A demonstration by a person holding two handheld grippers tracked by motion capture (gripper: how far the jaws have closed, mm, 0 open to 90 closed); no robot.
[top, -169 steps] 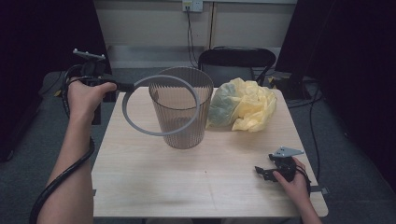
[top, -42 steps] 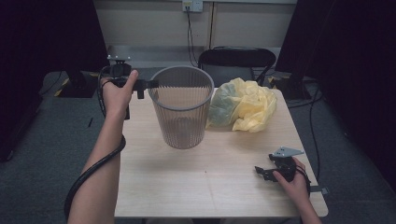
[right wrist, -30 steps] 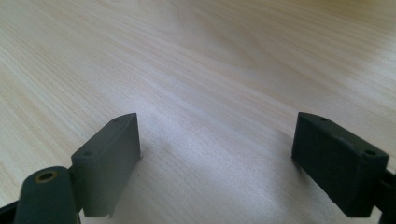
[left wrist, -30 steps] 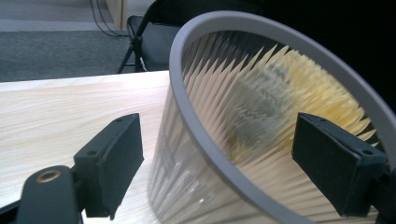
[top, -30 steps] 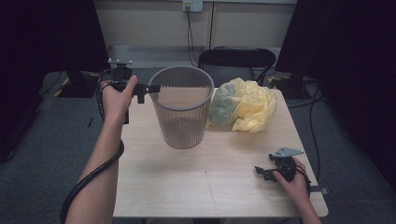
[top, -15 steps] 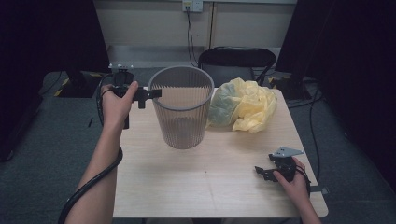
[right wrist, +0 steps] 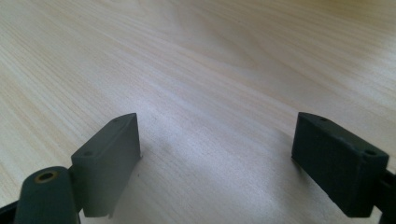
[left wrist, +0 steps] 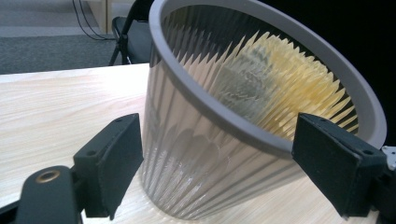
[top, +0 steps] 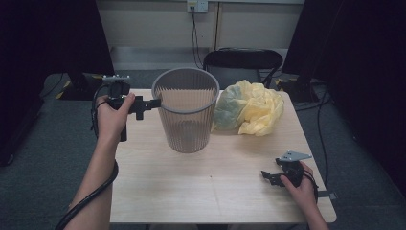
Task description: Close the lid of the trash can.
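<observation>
The left gripper in the high view sits at the nine o'clock side of the grey ribbed bin, its tips right at the bin's rim ring; from here I cannot tell whether they touch. The bin stands upright on the table, a little back of its middle, and its inside looks empty. At three o'clock from the bin, just beside it, lies a crumpled yellow plastic bag. The right gripper rests low on the table toward five o'clock, well apart from the bin, held in the person's hand.

In the left gripper view the jaws stand spread wide, one on each side of the bin, with its grey rim between them and nothing pinched. The yellow of the bag shows through the bin's translucent wall.

In the right gripper view the jaws are also spread wide over bare table, gripping nothing.
</observation>
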